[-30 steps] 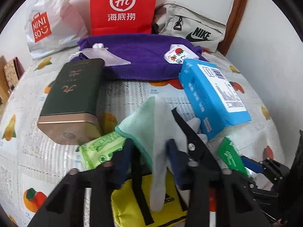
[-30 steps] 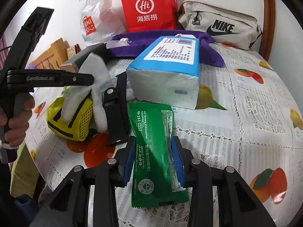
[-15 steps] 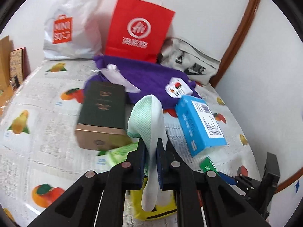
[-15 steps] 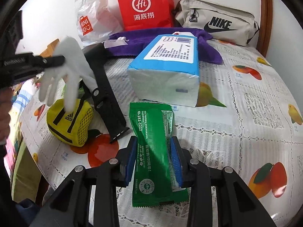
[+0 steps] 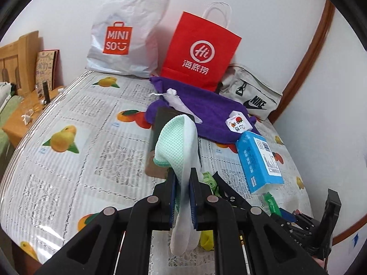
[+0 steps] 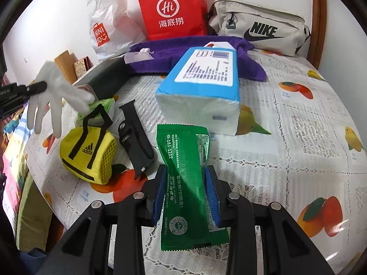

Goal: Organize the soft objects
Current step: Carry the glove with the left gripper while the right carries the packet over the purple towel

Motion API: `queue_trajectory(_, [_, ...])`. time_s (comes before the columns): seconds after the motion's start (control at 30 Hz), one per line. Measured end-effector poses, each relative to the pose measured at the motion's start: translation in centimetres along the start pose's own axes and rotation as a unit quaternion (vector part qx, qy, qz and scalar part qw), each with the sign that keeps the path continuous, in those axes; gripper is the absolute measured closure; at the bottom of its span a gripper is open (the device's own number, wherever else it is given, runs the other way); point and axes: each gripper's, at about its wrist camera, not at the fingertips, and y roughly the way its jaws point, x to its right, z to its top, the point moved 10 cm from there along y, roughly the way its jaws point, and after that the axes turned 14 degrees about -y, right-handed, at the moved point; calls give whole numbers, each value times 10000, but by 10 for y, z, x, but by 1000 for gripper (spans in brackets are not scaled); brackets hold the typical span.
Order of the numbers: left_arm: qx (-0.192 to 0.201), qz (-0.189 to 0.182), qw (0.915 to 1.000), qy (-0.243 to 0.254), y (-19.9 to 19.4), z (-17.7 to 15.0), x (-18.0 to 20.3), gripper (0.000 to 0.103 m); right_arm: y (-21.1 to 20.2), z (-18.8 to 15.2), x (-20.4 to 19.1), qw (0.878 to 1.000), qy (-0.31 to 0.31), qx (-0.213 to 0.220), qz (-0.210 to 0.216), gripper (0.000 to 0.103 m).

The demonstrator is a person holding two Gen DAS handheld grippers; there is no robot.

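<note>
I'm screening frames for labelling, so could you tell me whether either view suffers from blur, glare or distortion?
Left wrist view: sharp, evenly lit, strong fisheye bending of the fruit-print tablecloth. Right wrist view: mostly sharp, but the print on the blue-and-white tissue pack is smeared.

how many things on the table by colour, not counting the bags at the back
White: 1, glove held in left gripper
Green: 2, packet between the fingers of right gripper, wipes pack
Yellow: 1, adidas pouch
Black: 1, watch strap
Blue: 1, tissue pack
Purple: 1, towel
Dark: 1, tin box
Total: 8
</note>
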Motion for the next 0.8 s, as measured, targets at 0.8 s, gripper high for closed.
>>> queue_trajectory(0.8, [164, -193, 9995, 205, -12, 45, 41, 92, -44, 94, 17, 9984, 74, 564, 55, 70])
